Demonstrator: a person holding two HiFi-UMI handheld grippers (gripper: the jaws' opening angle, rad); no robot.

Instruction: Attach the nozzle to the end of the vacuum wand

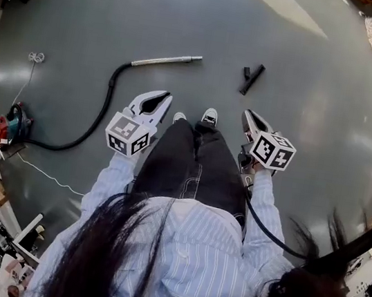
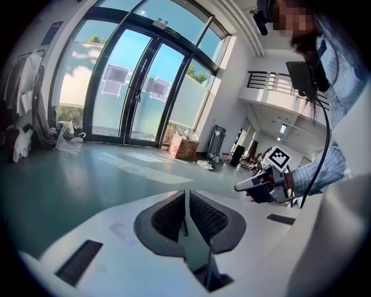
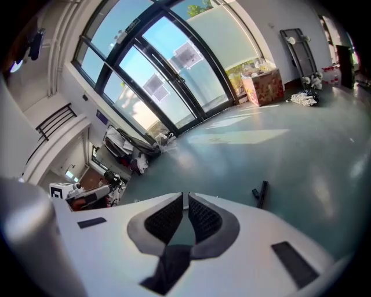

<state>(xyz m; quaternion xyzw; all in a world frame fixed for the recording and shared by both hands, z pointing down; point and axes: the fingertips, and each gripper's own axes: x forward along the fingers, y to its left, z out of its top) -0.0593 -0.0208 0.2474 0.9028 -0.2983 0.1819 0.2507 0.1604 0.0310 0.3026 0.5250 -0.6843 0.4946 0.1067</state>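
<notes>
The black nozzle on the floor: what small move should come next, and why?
Probably open the right tool and lower it toward the nozzle. Its jaws are together and empty, and the nozzle lies untouched on the floor just ahead, apart from the wand.

Held low and forward, both pairs of jaws together.
Your left gripper (image 1: 167, 97) and right gripper (image 1: 247, 113) sit on either side of your legs (image 1: 193, 166), well apart, each angled forward and down with its marker cube (image 1: 130, 135) facing up. Each pair of jaws meets tip to tip with nothing between. Your striped sleeves (image 1: 115, 175) run down to the handles.
</notes>
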